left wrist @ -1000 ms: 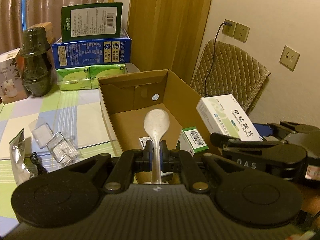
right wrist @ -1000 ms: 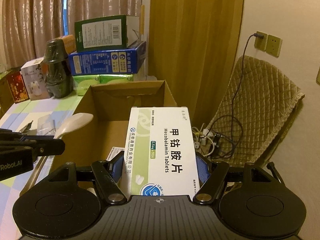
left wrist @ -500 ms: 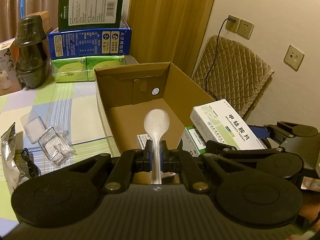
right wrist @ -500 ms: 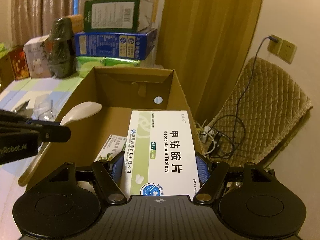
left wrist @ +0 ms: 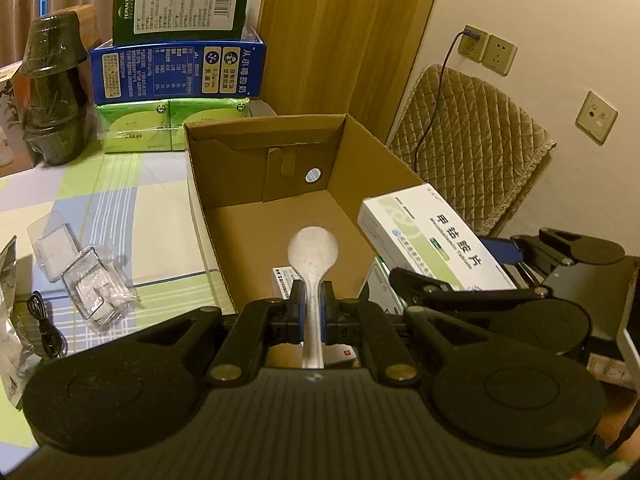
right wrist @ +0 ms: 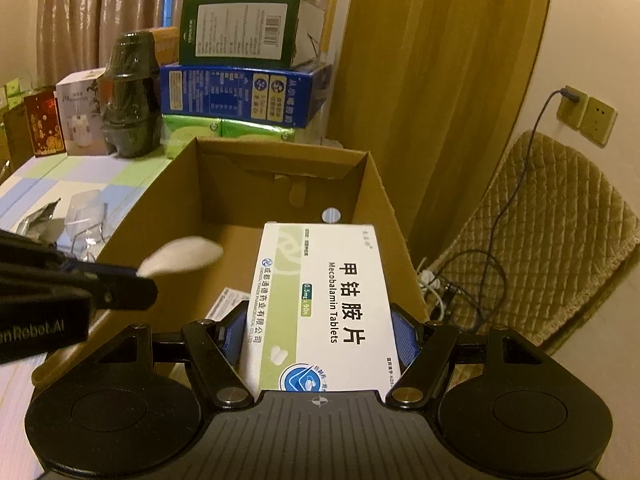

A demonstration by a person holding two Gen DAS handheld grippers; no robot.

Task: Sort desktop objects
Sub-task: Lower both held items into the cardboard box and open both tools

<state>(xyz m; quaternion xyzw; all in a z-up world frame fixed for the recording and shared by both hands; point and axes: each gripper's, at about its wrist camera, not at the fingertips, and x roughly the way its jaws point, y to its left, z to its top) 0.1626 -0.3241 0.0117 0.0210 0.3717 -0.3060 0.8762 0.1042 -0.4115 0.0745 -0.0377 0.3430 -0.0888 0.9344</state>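
Observation:
An open cardboard box point(left wrist: 384, 160) point(right wrist: 168, 216) stands on the checked tablecloth. My left gripper point(left wrist: 312, 300) is shut on the handle of a white spoon point(left wrist: 313, 252), whose bowl hangs over the box's inside. My right gripper point(right wrist: 320, 336) is shut on a white and green tablet box point(right wrist: 324, 300) by its two long sides, above the right part of the cardboard box. In the left wrist view that tablet box point(left wrist: 432, 244) sits at the right, over the box's right wall. In the right wrist view the spoon point(right wrist: 180, 260) pokes in from the left. Small packets point(left wrist: 286, 280) lie on the box floor.
On the cloth left of the box lie clear plastic cases point(left wrist: 92, 292), a foil pouch point(left wrist: 8, 280) and a black cable point(left wrist: 44, 320). Stacked cartons point(left wrist: 176, 68) and a dark jar point(left wrist: 52, 92) stand behind. A quilted chair point(left wrist: 468, 148) and wall sockets point(left wrist: 486, 50) are at the right.
Both grippers have moved forward and down towards the cardboard box, so it looks larger and nearer. The spoon and the tablet box stay gripped as before.

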